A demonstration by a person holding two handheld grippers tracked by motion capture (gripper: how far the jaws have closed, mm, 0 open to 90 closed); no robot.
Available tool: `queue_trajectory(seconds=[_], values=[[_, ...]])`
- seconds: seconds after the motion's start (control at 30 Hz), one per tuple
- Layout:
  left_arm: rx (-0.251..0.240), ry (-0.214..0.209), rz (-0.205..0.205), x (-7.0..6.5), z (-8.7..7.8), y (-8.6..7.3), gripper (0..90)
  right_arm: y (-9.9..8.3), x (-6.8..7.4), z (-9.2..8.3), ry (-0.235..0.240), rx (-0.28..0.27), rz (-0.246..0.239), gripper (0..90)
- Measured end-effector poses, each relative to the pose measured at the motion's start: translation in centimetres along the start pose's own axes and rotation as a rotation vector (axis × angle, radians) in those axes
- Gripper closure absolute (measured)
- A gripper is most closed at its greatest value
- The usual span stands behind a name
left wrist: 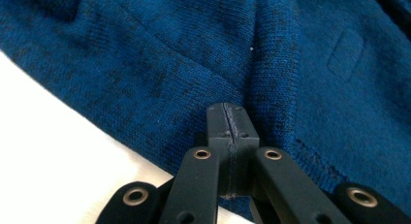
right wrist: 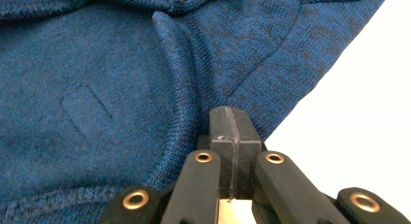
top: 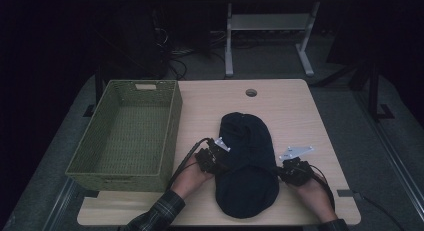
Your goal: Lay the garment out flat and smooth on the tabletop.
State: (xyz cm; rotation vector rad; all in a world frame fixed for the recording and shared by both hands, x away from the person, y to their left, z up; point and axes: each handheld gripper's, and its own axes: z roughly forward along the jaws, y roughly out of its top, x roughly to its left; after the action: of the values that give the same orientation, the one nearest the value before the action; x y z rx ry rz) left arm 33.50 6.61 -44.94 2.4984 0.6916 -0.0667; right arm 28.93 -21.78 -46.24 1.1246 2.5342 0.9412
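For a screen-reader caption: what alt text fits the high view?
A person's two hand-held tools, left tool and right tool, pinch opposite edges of a dark blue knit garment lying on a wooden table. An empty green woven basket stands at left.

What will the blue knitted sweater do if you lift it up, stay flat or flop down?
The blue knitted sweater will probably flop and sag, since its soft knit already wrinkles near the left tongs. It looks light for its size. The fuzzy knit likely won't slip from the right tongs.
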Motion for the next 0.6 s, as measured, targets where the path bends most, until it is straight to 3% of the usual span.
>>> queue_trajectory(seconds=[0.27,0.43,0.6], values=[[0.008,-0.021,0.020,-1.4,-0.3,-1.0,90.0,-0.9,1.0,-0.7,0.020,0.010,-0.013,90.0],[0.007,-0.036,0.012,-1.3,-0.3,-1.1,90.0,-0.9,1.2,-0.9,0.027,0.010,-0.020,89.9],[0.005,-0.019,0.023,-1.5,-0.3,-1.1,90.0,0.9,0.0,-1.5,0.018,-0.040,-0.013,81.3]])
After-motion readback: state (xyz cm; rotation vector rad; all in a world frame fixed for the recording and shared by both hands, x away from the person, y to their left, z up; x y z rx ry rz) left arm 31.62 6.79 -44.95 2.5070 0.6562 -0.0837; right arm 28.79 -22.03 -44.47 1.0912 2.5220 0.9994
